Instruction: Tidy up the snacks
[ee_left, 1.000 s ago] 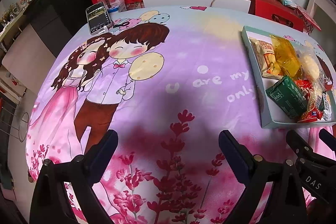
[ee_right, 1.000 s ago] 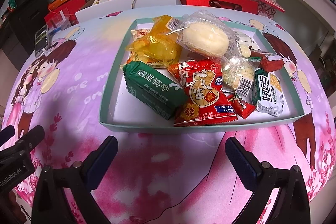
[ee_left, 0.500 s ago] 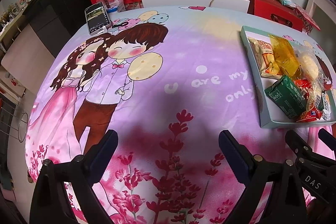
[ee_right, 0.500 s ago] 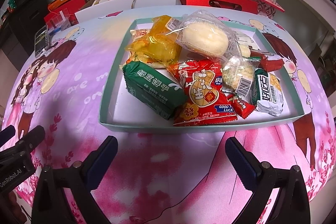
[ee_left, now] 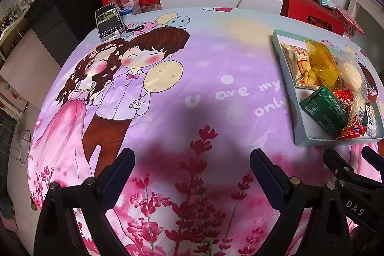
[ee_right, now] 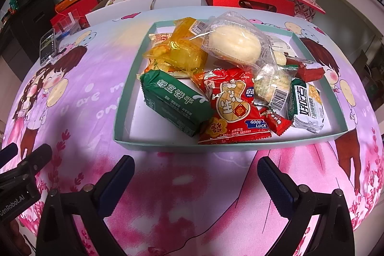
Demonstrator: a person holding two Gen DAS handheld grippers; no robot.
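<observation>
Both grippers hover low over the cartoon-print tablecloth [ee_left: 216, 59], side by side. Left gripper [ee_left: 192, 172]: jaws spread wide, nothing between them, over bare cloth. Right gripper [ee_right: 195, 173]: jaws likewise released and empty, just short of the near wall of the shallow teal tray [ee_right: 124, 97]. All snacks lie heaped in the tray: green biscuit pack [ee_right: 175, 102], red peanut bag [ee_right: 230, 109], yellow wrapped pastry [ee_right: 177, 52], clear-bagged bun [ee_right: 232, 42]. A smartphone [ee_left: 109, 24] lies at the cloth's far left edge.

Glossy plastic wrappers crinkle on the snacks [ee_right: 230, 97] in a matt cardboard tray [ee_right: 124, 116] over smooth printed cloth [ee_left: 192, 78].
</observation>
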